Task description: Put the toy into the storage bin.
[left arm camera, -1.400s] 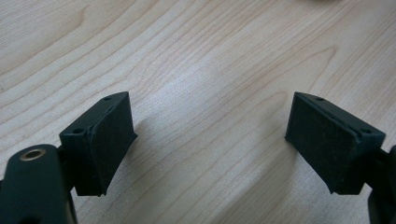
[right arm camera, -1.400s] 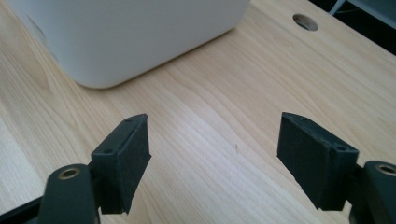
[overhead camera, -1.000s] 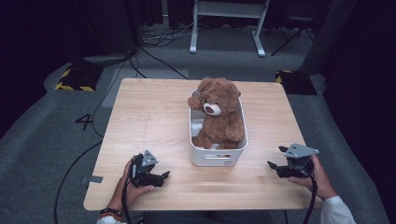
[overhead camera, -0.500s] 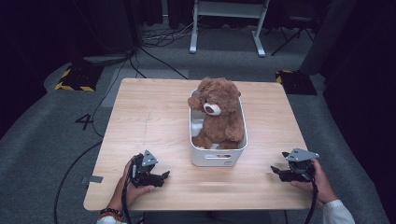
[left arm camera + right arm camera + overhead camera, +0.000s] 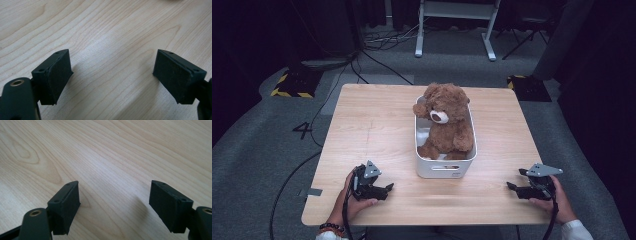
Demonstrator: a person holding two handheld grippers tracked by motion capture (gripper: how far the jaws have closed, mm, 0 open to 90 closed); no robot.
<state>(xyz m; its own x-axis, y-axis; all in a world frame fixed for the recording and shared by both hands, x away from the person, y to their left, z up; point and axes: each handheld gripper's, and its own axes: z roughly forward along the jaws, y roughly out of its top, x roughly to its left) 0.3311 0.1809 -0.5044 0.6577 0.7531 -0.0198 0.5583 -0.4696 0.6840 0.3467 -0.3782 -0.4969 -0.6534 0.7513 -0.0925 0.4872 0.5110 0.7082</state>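
Observation:
A brown teddy bear (image 5: 447, 122) sits upright in a white rectangular bin (image 5: 444, 167) at the middle of the wooden table (image 5: 377, 120). My left gripper (image 5: 388, 190) rests low at the front left of the table, open, with only bare wood between its jaws (image 5: 111, 75). My right gripper (image 5: 513, 186) is at the front right near the table edge, also open over bare wood (image 5: 113, 200). Both grippers point inward toward the bin and stand well apart from it.
The table's front edge (image 5: 422, 222) runs just below both hands. Grey carpet with cables (image 5: 297, 165) surrounds the table. A white metal frame (image 5: 452, 25) stands on the floor behind it. Black-and-yellow floor blocks (image 5: 292, 85) lie at the far left and right.
My right gripper has come down and drawn toward the table's front edge. The left gripper, the bear and the bin have stayed put.

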